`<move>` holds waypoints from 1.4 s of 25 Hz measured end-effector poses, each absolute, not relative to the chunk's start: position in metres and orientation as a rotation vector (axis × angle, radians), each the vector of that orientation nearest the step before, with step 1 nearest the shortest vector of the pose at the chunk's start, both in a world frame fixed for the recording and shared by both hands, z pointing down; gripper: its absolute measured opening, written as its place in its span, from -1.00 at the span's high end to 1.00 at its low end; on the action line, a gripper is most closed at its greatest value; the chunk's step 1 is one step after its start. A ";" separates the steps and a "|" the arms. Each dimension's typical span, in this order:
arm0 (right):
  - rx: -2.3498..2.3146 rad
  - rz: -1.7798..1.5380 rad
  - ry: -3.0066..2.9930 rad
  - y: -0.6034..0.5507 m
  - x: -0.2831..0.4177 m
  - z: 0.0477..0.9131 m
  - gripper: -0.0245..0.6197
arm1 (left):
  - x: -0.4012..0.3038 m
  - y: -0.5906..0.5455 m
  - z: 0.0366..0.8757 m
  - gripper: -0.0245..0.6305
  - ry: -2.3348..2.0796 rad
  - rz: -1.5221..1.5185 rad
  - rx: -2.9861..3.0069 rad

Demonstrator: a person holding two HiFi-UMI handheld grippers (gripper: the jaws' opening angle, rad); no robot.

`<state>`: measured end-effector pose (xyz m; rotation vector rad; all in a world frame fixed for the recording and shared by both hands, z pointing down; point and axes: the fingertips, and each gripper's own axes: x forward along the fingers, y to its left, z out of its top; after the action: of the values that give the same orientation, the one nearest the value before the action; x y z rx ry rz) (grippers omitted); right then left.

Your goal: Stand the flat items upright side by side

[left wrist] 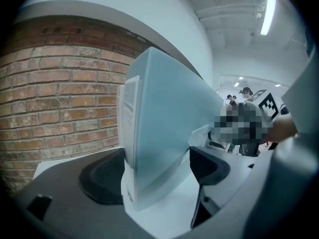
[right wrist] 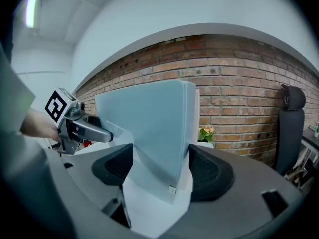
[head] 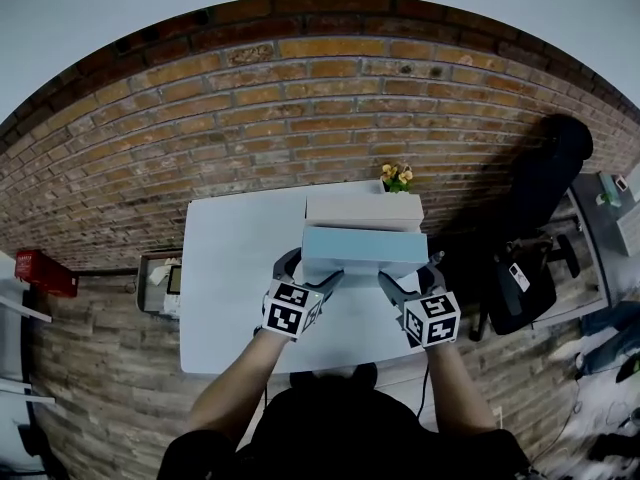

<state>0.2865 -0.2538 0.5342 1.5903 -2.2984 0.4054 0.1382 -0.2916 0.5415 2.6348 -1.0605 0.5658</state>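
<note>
A light blue flat box [head: 365, 249] stands on its long edge over the white table [head: 235, 268], held at both ends. My left gripper [head: 312, 271] is shut on its left end, and in the left gripper view the box [left wrist: 159, 133] fills the gap between the pads of that gripper [left wrist: 157, 176]. My right gripper [head: 410, 273] is shut on the right end, where both pads of the gripper [right wrist: 162, 171] meet the box [right wrist: 154, 133]. A cream box [head: 365, 210] stands just behind it. Whether the blue box's bottom edge touches the table is hidden.
A small pot of yellow flowers [head: 397, 177] stands at the table's far edge by the brick wall [head: 300, 98]. A black office chair [head: 545, 183] is to the right of the table. An open carton [head: 160, 283] sits on the floor at the left.
</note>
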 end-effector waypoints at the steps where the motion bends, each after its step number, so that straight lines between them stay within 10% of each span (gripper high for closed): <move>1: 1.584 0.406 -2.303 -0.255 0.287 0.534 -0.16 | 0.139 -0.293 0.542 -0.38 -1.063 0.566 2.634; 25: 1.457 0.375 -2.377 -0.272 0.287 0.533 -0.07 | 0.132 -0.307 0.555 -0.36 -1.058 0.599 2.612; 35: 1.367 0.373 -2.435 -0.271 0.297 0.535 -0.42 | 0.127 -0.303 0.562 -0.36 -0.986 0.709 2.663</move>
<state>0.2969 -0.2707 0.5349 1.3671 -2.4351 0.3731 0.1269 -0.3032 0.5620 2.6633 -0.9863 0.7092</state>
